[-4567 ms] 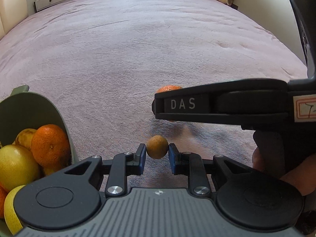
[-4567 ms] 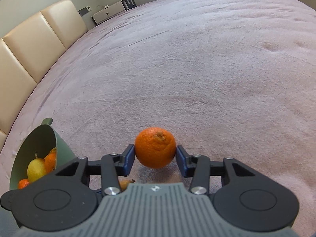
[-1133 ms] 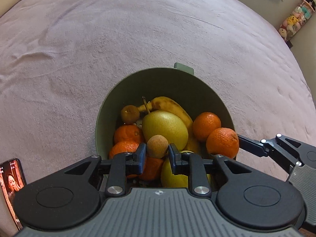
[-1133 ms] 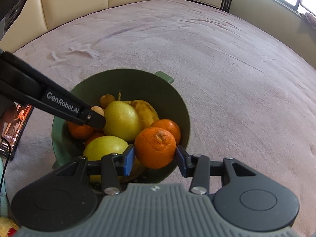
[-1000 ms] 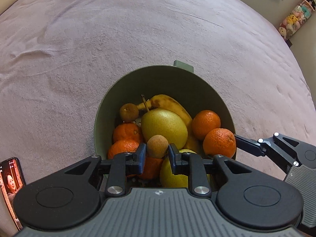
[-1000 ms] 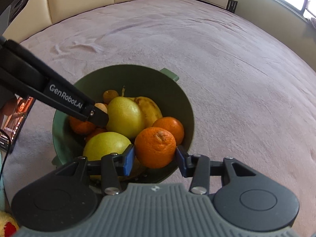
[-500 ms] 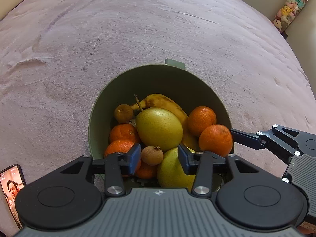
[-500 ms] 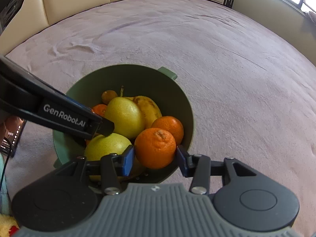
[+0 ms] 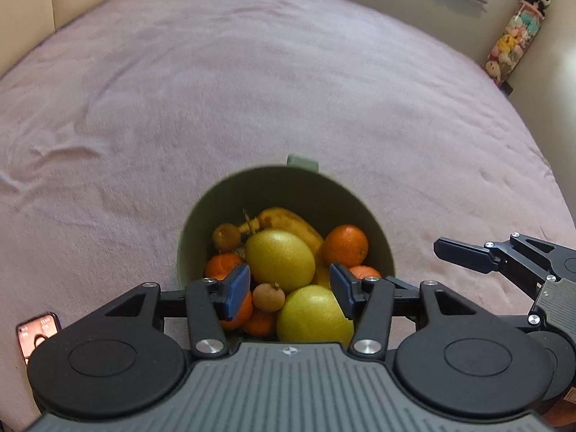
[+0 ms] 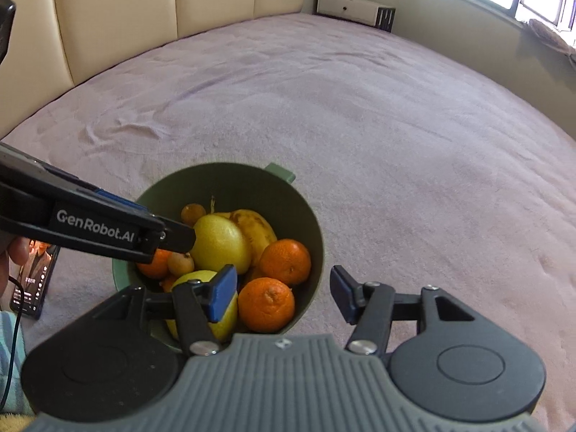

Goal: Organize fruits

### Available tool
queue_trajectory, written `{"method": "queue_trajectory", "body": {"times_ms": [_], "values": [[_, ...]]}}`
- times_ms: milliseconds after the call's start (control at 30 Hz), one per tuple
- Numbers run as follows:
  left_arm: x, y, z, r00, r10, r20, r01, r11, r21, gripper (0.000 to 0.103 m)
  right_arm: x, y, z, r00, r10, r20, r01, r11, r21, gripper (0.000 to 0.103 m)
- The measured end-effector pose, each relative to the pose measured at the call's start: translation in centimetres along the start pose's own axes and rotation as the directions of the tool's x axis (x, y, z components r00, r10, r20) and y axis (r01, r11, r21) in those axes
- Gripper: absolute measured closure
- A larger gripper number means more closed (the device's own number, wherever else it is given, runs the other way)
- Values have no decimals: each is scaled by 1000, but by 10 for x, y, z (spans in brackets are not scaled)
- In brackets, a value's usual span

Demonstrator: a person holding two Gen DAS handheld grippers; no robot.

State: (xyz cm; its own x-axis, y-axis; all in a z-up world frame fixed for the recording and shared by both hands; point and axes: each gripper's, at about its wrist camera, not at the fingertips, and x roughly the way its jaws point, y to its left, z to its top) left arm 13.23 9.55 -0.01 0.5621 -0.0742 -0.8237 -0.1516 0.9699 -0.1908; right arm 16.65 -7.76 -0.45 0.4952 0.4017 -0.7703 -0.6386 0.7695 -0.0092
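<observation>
Both claws spread and holding nothing: left claw (image 9: pixel 289 289) just opened, pads clear of the small brown fruit (image 9: pixel 268 297) now resting in the pile; right claw (image 10: pixel 284 293) just opened too, its orange (image 10: pixel 265 304) sitting free at the near rim. Everything gathered in the green bowl (image 10: pixel 306 212) on the bed (image 10: pixel 360 108): two big yellow-green pears (image 9: pixel 280 259), a spotted banana (image 9: pixel 288 220), several more oranges (image 9: pixel 345 244), another little brown fruit (image 9: pixel 225 237) at the back. Piled close to the rim, so probably prone to rolling if nudged. Oranges likely firm, light, a bit slick on the peel; best pinched across the widest part. Small brown fruit very light, thin-skinned, easy to crush; gentle squeeze at the middle. Pears heavier, smooth, bruisable; banana soft, better taken mid-length. No loose fruit visible on the bedspread, so sorting looks about finished. Phone (image 10: pixel 34 277) lying just left of the bowl.
</observation>
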Motion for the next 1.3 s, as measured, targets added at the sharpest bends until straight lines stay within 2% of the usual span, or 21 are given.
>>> {"method": "queue_trajectory", "body": {"times_ms": [100, 233, 367, 500, 600, 700, 833, 967, 1133, 1300], "values": [[-22, -7, -3, 995, 7, 102, -10, 999, 31, 37, -21, 3, 1, 998, -25, 53, 25, 1000, 5, 40], [-48, -20, -10, 974, 11, 224, -35, 994, 105, 33, -52, 4, -3, 991, -65, 117, 61, 998, 34, 28], [-69, -34, -20, 941, 1, 338, -64, 983, 173, 24, -84, 3, -12, 977, -116, 177, 102, 991, 86, 18], [-87, -48, -33, 900, 8, 437, -104, 975, 195, 15, -113, 1, -31, 958, -178, 223, 146, 978, 151, 9], [-95, -59, -43, 871, 37, 489, -156, 966, 205, 14, -132, 2, -46, 939, -241, 246, 199, 963, 182, 5], [-102, -67, -58, 855, 35, 517, -168, 963, 212, 14, -148, 3, -62, 919, -292, 265, 240, 948, 212, 4], [-102, -73, -75, 857, 23, 515, -165, 959, 232, 12, -162, 5, -81, 904, -323, 279, 257, 934, 249, 4], [-96, -76, -95, 878, 34, 477, -179, 949, 261, 11, -168, 10, -98, 896, -349, 275, 277, 923, 269, 4], [-87, -80, -113, 909, 47, 414, -188, 933, 307, 11, -167, 15, -120, 897, -355, 264, 285, 920, 270, 4], [-84, -82, -124, 923, 68, 379, -206, 918, 338, 11, -164, 12, -135, 903, -358, 235, 290, 915, 282, 4]]}}
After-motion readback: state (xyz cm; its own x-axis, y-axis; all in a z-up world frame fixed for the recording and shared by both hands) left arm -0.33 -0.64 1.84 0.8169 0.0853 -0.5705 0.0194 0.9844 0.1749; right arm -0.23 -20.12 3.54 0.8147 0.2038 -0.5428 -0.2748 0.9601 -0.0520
